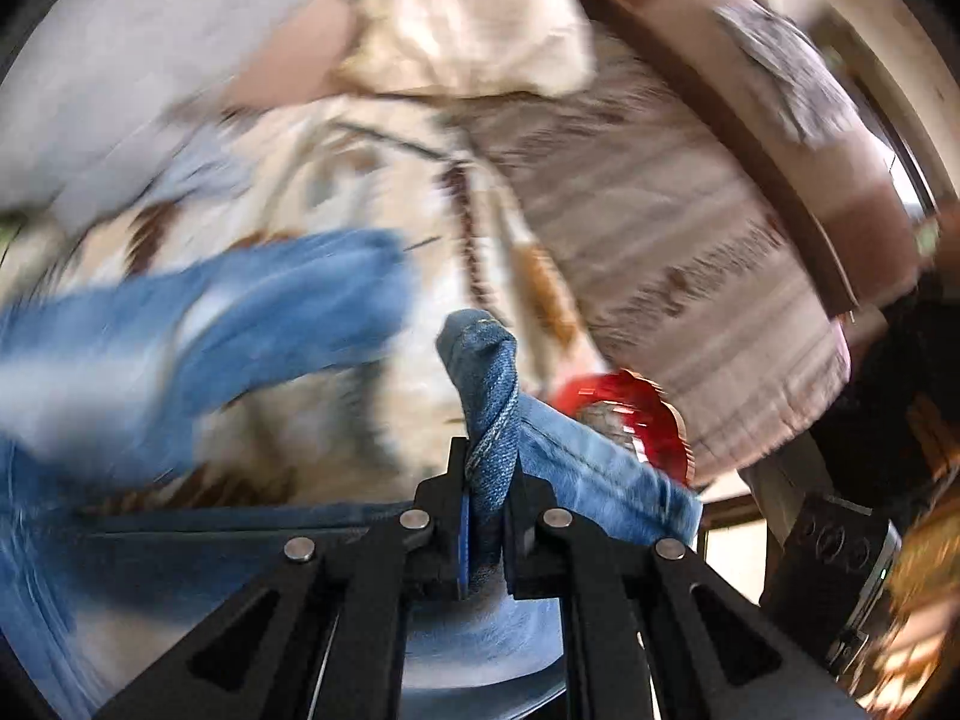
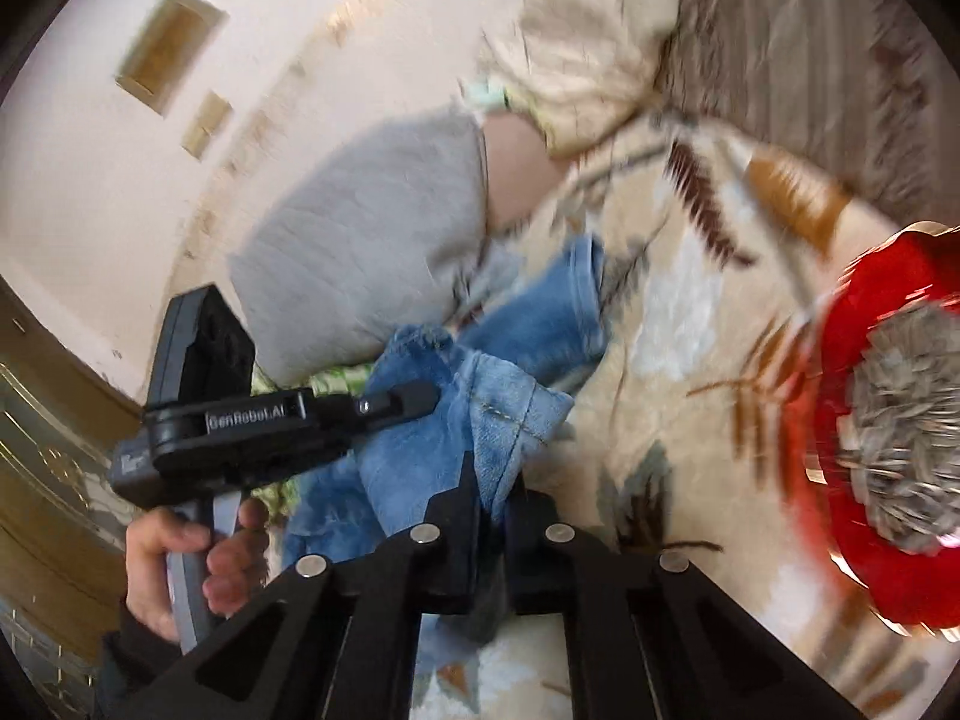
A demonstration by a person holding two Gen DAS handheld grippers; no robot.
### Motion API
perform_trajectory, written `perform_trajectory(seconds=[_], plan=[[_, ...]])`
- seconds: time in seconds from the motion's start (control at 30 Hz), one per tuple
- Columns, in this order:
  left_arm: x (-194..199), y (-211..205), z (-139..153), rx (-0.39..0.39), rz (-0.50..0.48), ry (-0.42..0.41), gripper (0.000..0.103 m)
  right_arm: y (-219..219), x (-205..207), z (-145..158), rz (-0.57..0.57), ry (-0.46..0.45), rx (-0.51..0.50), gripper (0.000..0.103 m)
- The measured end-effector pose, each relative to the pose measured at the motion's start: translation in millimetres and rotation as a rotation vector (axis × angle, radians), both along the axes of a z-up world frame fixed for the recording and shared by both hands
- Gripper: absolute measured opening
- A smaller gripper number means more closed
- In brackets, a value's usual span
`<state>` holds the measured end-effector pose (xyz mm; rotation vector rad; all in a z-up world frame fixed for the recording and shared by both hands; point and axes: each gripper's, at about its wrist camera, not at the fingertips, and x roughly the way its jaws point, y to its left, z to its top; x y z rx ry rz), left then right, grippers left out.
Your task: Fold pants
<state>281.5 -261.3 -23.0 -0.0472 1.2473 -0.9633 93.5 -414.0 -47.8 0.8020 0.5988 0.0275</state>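
A: Start on the left. What does the left wrist view give you?

B: The left hand-held gripper [image 1: 487, 516] is pinching a rolled, stitched edge of the jeans [image 1: 480, 396], which stands up between its 2 fingers. More denim trails off to the left, blurred, and a paler stretch lies underneath the gripper. Behind is a cream rug [image 1: 336, 192] with brown leaf shapes, so the jeans hang over the floor rather than lying flat on it.

A: Anything that view has alone?

B: A brown-edged sofa [image 1: 708, 138] with a striped cover curves across the right, and part of the other gripper's black body sits at the far right. The red bowl [image 1: 630, 420] only peeks out behind the denim.

A: And the right wrist view?

B: The right hand-held gripper [image 2: 493, 498] is closed on another fold of the jeans [image 2: 456, 438], beside a seam. Only here do you see the left gripper [image 2: 420, 399] from outside, gripped by the person's left hand [image 2: 192, 564], its tip against the same bundle. So both grips are close together on 1 bunched garment.

A: The bowl?

B: Fully shown here at the right edge [image 2: 840, 372], holding what looks like seeds. A grey cushion [image 2: 372, 228] and a cream cushion [image 2: 588, 54] lie beyond the denim.
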Motion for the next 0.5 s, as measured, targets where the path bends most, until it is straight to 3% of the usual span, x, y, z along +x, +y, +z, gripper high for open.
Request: perform_trajectory(seconds=[0.1,0.2,0.33,0.37,0.4,0.43,0.47,0.5], plan=[[-18.2,-36.9,-0.8,0.036,-0.073,-0.003,0.009,-5.3,-34.3,5.2,-0.092,-0.015,-0.024,0.006],[-31.7,-74.9,-19.5,0.090,-0.129,0.015,0.009,-12.6,-57.6,1.5,-0.178,0.009,-0.041,0.006],[-37.1,-84.2,-39.9,0.134,-0.120,0.035,0.013,-28.9,-68.2,-7.0,-0.204,0.074,-0.024,0.006],[-35.5,-82.4,-41.3,0.140,-0.104,0.033,0.022,-30.9,-68.3,-7.7,-0.193,0.097,-0.020,0.008],[-30.5,-75.8,-39.6,0.154,-0.068,0.026,0.052,-33.0,-65.9,-8.3,-0.193,0.139,-0.028,0.011],[-25.9,-69.4,-36.6,0.164,-0.028,0.016,0.069,-35.8,-65.4,-9.3,-0.203,0.166,-0.031,0.011],[-21.3,-60.9,-30.9,0.153,0.016,0.001,0.096,-38.0,-67.3,-10.2,-0.212,0.184,-0.036,0.021],[-16.1,-46.2,-21.5,0.123,0.066,-0.023,0.099,-38.7,-69.4,-8.7,-0.224,0.191,-0.054,0.050]])
